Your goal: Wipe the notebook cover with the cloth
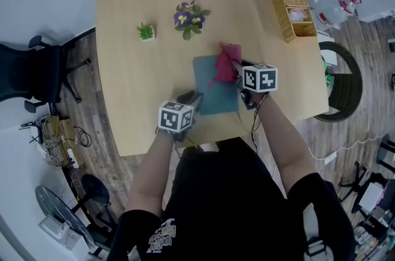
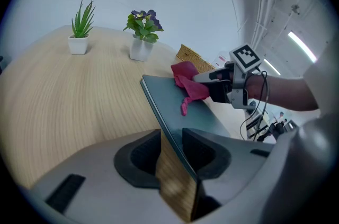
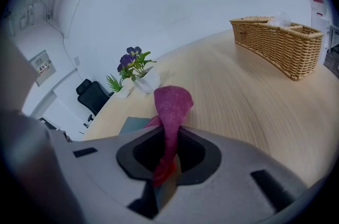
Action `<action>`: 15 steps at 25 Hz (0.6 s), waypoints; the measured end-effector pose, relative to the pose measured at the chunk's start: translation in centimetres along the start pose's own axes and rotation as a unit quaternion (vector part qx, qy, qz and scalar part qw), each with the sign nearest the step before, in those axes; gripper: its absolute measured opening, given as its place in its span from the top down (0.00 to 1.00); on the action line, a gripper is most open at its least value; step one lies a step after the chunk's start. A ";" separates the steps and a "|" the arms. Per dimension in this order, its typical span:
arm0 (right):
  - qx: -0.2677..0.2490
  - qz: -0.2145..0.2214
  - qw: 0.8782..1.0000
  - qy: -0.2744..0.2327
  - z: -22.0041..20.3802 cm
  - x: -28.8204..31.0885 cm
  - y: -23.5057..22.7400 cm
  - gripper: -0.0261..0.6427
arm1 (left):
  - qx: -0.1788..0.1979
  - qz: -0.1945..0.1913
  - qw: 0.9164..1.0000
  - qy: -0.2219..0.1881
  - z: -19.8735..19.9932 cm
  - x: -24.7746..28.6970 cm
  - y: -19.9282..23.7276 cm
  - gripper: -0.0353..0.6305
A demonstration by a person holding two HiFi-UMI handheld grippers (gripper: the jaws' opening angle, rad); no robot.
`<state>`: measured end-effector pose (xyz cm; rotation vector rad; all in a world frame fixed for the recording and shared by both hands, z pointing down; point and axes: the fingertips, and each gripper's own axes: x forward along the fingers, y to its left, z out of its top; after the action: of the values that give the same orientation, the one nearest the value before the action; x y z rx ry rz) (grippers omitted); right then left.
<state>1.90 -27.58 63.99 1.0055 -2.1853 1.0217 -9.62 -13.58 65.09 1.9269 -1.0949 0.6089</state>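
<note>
A grey-blue notebook (image 1: 216, 88) lies on the wooden table (image 1: 136, 68) in front of me. My left gripper (image 1: 194, 100) is shut on its near left corner, and in the left gripper view the notebook (image 2: 180, 112) runs up from between the jaws with that corner tilted up. My right gripper (image 1: 237, 71) is shut on a pink cloth (image 1: 223, 63) that rests on the notebook's far right part. In the right gripper view the cloth (image 3: 172, 106) stands up from between the jaws. The left gripper view shows the cloth (image 2: 188, 85) on the cover, with the right gripper (image 2: 204, 79) behind it.
Two small potted plants stand beyond the notebook: a purple-flowered one (image 1: 189, 18) and a green one (image 1: 145, 32). A wicker basket (image 1: 290, 5) sits at the table's far right. A black office chair (image 1: 31, 71) is on the left of the table.
</note>
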 end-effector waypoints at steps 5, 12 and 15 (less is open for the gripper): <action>0.001 -0.026 1.000 0.002 -1.4 -1.5 -0.9 0.87 | 0.001 0.002 1.000 0.000 0.0 -0.1 -0.1 0.76; 0.008 -0.025 1.000 0.004 -4.5 -3.8 0.2 0.88 | 0.000 0.006 1.000 -0.002 -0.1 -0.2 0.0 0.76; 0.008 -0.025 1.000 -0.002 -5.9 -5.4 1.2 0.88 | 0.004 0.004 1.000 -0.006 -0.1 -0.3 -0.2 0.76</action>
<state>4.97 -20.13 63.15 1.0648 -2.1473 1.0162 -9.63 -13.33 64.88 1.9361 -1.1094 0.6089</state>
